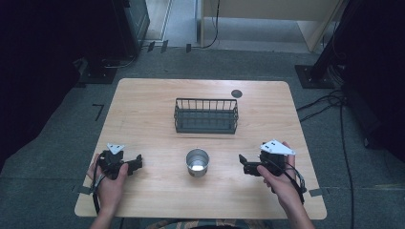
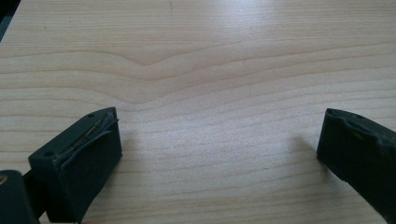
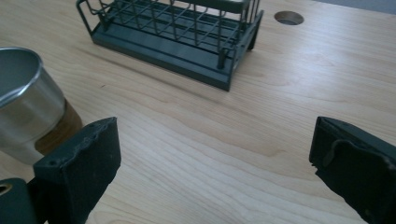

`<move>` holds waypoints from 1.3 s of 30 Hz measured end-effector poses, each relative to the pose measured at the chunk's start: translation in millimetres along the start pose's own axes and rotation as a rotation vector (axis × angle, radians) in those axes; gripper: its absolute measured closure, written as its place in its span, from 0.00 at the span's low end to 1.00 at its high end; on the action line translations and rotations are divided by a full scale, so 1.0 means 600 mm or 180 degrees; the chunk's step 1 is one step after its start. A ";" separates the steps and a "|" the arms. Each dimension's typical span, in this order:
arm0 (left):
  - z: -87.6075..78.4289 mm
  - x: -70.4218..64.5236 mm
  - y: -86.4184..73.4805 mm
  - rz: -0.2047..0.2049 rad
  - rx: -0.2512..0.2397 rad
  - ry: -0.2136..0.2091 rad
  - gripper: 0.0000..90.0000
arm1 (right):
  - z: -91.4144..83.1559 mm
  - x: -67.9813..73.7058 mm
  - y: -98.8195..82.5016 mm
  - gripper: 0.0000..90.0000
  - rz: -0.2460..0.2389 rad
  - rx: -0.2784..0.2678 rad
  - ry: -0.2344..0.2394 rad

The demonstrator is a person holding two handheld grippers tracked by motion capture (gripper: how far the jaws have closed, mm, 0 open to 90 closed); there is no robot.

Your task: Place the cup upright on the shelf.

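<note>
We see one wooden table (image 1: 143, 109) with rounded corners, carrying one dark wire basket (image 1: 206, 116), one metal cup (image 1: 197, 162) and two hand-held grippers. The basket stands upright at the table's centre, toward the far edge; a small round hole (image 1: 236, 93) in the tabletop lies just behind its right end. The cup stands upright on the near side of the basket, apart from it, with bare wood between them.

We find the left gripper (image 1: 138, 162) near the table's front-left corner, held in the left hand (image 1: 111, 183). Its jaws stand wide apart and grip nothing; in the left gripper view they frame bare wood grain.

We find the right gripper (image 1: 242, 162) near the front right, held in the right hand (image 1: 282, 183). Its jaws also stand wide apart with nothing between them. In the right gripper view the cup sits beside the left jaw, and we cannot tell whether they touch.

The cup lies between the two grippers, with open tabletop on either side. Wide bare margins run along the left and right table edges.
</note>
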State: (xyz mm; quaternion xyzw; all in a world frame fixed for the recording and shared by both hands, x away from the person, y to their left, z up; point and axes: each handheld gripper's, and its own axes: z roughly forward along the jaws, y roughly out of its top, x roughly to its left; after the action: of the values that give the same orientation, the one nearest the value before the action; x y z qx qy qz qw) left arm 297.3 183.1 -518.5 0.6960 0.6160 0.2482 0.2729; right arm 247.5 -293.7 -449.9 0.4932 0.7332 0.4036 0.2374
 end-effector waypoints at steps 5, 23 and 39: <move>0.000 0.000 0.000 0.0001 0.0001 0.0001 0.00 | 0.007 0.015 0.004 0.02 -0.0016 0.0002 0.0086; 0.000 -0.001 0.000 -0.0007 0.0004 0.0012 0.00 | 0.029 0.095 0.028 0.03 -0.0103 -0.0014 0.0431; 0.000 -0.001 0.000 -0.0005 0.0005 0.0012 0.00 | 0.074 0.184 0.043 0.00 -0.0267 0.0124 0.0879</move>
State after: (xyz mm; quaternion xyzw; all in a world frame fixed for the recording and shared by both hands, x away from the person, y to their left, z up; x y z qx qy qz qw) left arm 297.3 182.6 -518.5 0.6953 0.6173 0.2488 0.2714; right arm 249.7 -171.9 -448.0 0.4063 0.7865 0.4431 0.1414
